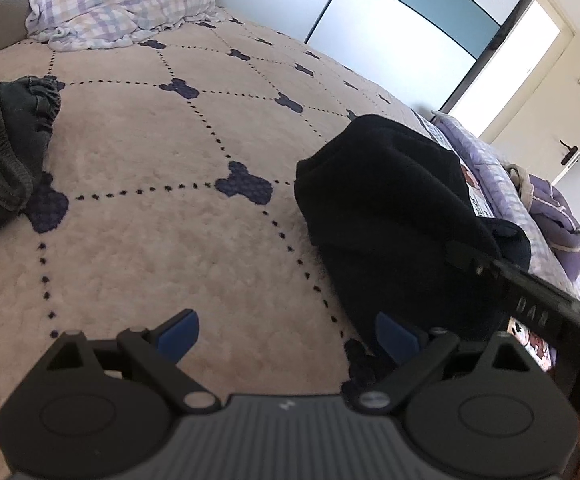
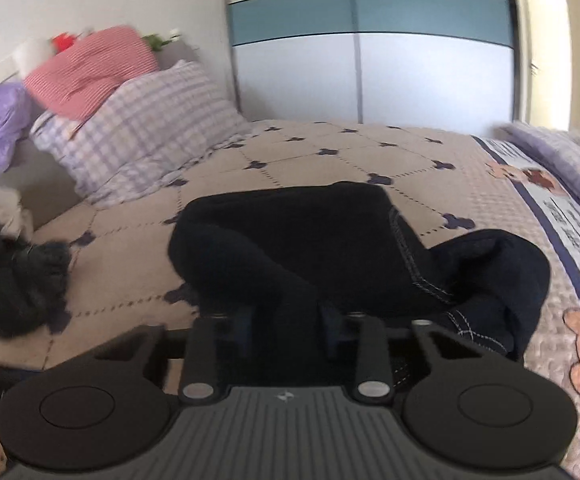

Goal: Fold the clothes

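The dark jeans [image 2: 330, 248] lie in a bundle on the bed [image 2: 422, 184], near the edge closest to the person and toward the side with the bear border. They look partly folded, with white stitching showing along one seam and a lump of cloth sticking out on the right.

The right gripper [image 2: 287, 330] is right at the near edge of the jeans. Its jaws are narrow, with dark cloth between them. They look clenched on a fold of the jeans, though everything there is dark, so I am not fully sure the pads press on it.

The left gripper [image 1: 285, 336] hangs over the bare bed cover, just beside the jeans. Its jaws are wide apart and hold nothing. One blue pad [image 1: 179, 334] sits over the cover, and the other is close to the edge of the jeans.

Farther away, a second dark piece of clothing [image 1: 5, 152] waits near the left edge of the bed. A checked pillow [image 2: 141, 132] rests at the head of the bed, with a big wardrobe [image 2: 370, 52] behind it.

I think the step now is tidying the fold of the jeans. Next, the left gripper should take the near edge too, so both can lift it over evenly and press the bundle flat.
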Tool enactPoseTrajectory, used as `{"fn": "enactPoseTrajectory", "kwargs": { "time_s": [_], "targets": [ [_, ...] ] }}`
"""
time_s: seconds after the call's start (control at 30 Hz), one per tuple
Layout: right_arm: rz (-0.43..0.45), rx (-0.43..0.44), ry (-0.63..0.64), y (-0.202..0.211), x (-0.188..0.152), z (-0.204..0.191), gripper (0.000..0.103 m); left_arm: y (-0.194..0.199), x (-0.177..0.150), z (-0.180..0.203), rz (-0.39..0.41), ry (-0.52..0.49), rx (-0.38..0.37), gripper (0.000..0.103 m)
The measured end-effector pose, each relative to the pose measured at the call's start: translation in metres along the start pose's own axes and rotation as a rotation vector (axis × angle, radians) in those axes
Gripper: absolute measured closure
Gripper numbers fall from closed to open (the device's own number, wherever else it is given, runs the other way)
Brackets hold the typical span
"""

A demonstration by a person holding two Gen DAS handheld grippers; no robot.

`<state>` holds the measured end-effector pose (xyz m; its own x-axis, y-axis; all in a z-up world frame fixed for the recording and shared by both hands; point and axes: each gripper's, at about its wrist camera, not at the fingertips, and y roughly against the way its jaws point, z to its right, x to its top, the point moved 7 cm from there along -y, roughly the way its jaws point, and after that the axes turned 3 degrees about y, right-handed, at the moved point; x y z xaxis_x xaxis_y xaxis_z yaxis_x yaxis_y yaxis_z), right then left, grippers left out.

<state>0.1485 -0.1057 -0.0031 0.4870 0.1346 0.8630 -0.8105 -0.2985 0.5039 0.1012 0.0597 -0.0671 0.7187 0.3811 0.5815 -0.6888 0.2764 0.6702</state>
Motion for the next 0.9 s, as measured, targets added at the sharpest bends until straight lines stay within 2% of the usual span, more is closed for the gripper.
{"fn": "enactPoseTrajectory", "kwargs": {
  "time_s": [0.2,0.37,0.53,0.7,0.73,0.77,0.83,0.87,0.9],
  "targets": [
    [-0.051,0.08,0.125,0.014,-0.018,-0.029,0.089,0.009,0.004,0.011,0.051,-0.032,-0.053,0.006],
    [-0.105,0.139,0.236,0.022,-0.043,-0.053,0.089,0.018,0.01,0.017,0.106,-0.043,-0.1,0.006],
    [-0.141,0.182,0.196,0.027,-0.058,-0.048,0.09,0.017,0.011,0.025,0.131,-0.05,-0.131,0.005],
    [-0.168,0.217,0.162,0.029,-0.072,-0.049,0.09,0.0,0.003,0.034,0.111,-0.036,-0.161,0.007],
    [-0.172,0.219,0.165,0.03,-0.075,-0.05,0.09,-0.002,0.002,0.035,0.112,-0.039,-0.159,0.015],
    [-0.172,0.219,0.171,0.031,-0.076,-0.052,0.09,-0.005,0.0,0.036,0.111,-0.043,-0.158,0.035],
    [-0.158,0.215,0.17,0.036,-0.075,-0.053,0.09,-0.011,-0.003,0.038,0.106,-0.053,-0.158,0.06],
    [-0.149,0.216,0.164,0.038,-0.074,-0.052,0.089,-0.012,-0.004,0.039,0.108,-0.052,-0.164,0.071],
    [-0.139,0.22,0.155,0.041,-0.071,-0.052,0.087,-0.01,-0.005,0.04,0.116,-0.051,-0.171,0.074]
  ]
}}
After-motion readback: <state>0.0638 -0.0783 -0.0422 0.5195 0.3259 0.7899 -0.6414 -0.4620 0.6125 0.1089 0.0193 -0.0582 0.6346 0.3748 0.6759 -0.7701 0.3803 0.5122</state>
